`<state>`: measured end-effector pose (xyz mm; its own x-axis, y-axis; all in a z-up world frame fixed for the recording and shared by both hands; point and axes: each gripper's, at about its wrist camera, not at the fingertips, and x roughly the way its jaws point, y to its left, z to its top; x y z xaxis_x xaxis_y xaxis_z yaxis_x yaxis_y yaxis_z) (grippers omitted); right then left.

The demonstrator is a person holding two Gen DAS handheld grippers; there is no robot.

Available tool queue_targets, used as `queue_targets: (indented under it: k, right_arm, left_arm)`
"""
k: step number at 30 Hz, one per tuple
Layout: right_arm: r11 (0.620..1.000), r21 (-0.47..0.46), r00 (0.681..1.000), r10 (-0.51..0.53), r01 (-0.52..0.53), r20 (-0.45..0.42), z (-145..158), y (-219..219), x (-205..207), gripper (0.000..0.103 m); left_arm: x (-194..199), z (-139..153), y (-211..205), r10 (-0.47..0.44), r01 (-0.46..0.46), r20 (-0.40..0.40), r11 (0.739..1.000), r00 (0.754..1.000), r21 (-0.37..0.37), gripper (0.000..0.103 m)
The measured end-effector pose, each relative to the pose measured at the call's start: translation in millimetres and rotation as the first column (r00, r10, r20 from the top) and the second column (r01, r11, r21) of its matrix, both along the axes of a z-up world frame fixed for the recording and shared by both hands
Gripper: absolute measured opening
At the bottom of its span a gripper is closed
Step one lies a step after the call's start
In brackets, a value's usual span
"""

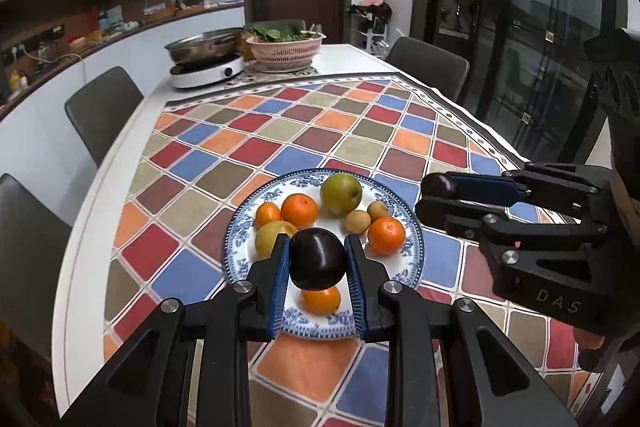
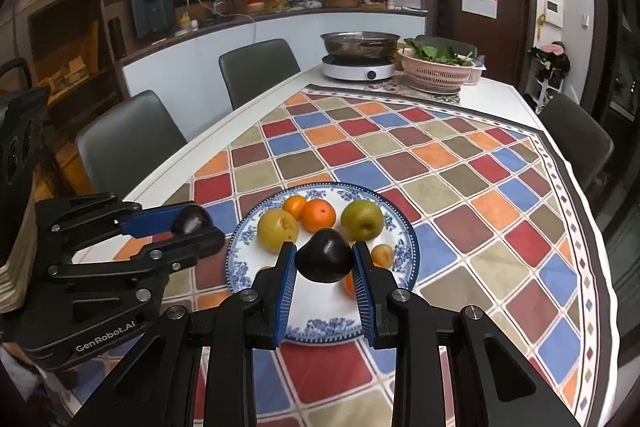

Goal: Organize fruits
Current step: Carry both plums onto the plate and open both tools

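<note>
A blue-patterned white plate [image 1: 240,227] [image 2: 248,231] on the checked tablecloth holds several fruits: oranges [image 1: 299,210], green-yellow pears [image 1: 341,193] [image 2: 362,219] and small brown fruits [image 1: 357,221]. My left gripper [image 1: 317,259] is shut on a dark purple fruit [image 1: 316,259] and holds it above the near part of the plate. It also shows in the right wrist view [image 2: 196,223] at the left. My right gripper [image 2: 325,261] is shut on a second dark purple fruit [image 2: 325,259] above the plate. It also shows in the left wrist view [image 1: 436,193] at the right.
A hot-pot cooker [image 1: 206,65] [image 2: 360,61] and a pink basket of greens [image 1: 285,49] [image 2: 438,69] stand at the table's far end. Grey chairs [image 1: 100,107] [image 2: 128,143] line both sides. The tablecloth [image 1: 300,131] spreads beyond the plate.
</note>
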<state>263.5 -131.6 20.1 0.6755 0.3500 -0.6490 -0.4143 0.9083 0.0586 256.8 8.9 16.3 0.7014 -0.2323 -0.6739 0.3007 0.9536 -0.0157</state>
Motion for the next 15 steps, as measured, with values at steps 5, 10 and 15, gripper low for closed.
queue_targets:
  k: [5, 10, 15]
  right_arm:
    - [1.000, 0.006, 0.998, 0.025, -0.025, -0.052, -14, 2, 23, 0.029]
    - [0.999, 0.023, 0.993, 0.048, -0.046, -0.105, -28, 2, 48, 0.029]
    - [0.998, 0.015, 0.987, 0.055, -0.053, -0.151, -43, 2, 68, 0.029]
  left_arm:
    - [23, -11, -3, -0.044, 0.043, -0.028, 0.999, 0.999, -0.008, 0.028]
    - [42, -22, -6, -0.070, 0.070, -0.052, 0.998, 0.996, 0.004, 0.028]
    - [63, -32, -9, -0.092, 0.092, -0.078, 0.996, 0.993, -0.002, 0.028]
